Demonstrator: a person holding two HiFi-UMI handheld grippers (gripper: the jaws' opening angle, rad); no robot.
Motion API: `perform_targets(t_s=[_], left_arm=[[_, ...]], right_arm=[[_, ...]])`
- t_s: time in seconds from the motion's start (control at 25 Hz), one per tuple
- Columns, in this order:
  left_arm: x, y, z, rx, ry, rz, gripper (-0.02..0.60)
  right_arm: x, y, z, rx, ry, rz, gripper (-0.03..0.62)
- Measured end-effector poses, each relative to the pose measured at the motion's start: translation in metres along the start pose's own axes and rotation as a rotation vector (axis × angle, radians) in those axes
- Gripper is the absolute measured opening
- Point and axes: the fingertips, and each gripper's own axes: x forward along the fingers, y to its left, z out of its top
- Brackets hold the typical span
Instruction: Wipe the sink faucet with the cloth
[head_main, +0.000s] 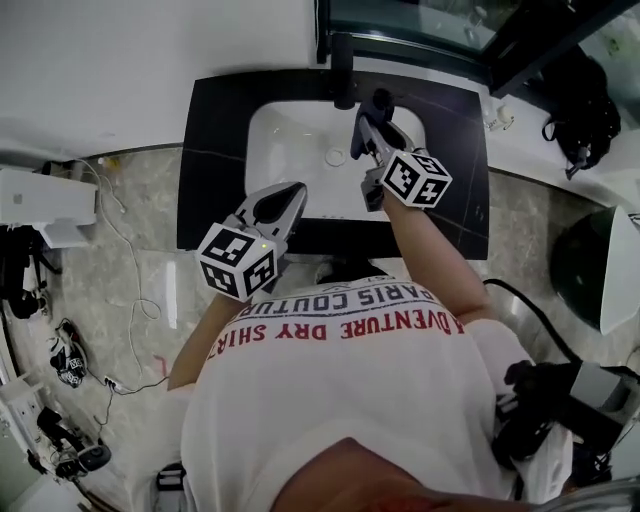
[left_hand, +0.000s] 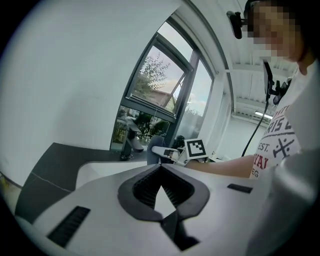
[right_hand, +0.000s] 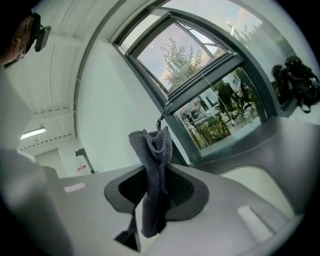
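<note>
Grey cloth (right_hand: 152, 167) between right gripper (head_main: 372, 118) jaws, indistinct overhead

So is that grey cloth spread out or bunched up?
Bunched up: the cloth is a crumpled wad pinched in the right gripper.

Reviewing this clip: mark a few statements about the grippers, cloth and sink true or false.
1. The white basin sits in a dark countertop, with the faucet at its back. True.
2. The right gripper holds a grey cloth. True.
3. The left gripper grips the faucet. False: its jaws are together on nothing, near the basin's front edge.
4. The left gripper is nearer the faucet than the right. False: the right gripper is nearer.
</note>
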Motion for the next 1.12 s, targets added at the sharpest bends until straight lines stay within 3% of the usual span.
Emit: perform_targets(t_s=[0.44,0.76,0.92,1.12], left_arm=[[-0.053,0.027,-0.031,-0.044,-0.005,0.085,0.002],[-0.063,0.044,-0.042,-0.077,-0.009,0.103,0.002],[-0.066,0.045,-0.042,-0.084,-0.014,0.116,0.002],[-0.076,0.049,-0.041,-0.089,-0.025,0.162,0.002]], right_arm=[[0.025,-0.01,-0.013,-0.074,-0.049,-0.084,0.077],[0.03,0.015,-0.026,-0.072,-0.062,-0.082,0.077],[0.04,0.037,-0.041,-0.095,-0.026,-0.043,0.077],[0.054,0.037,-0.048,-0.05,0.009,-0.026,0.077]])
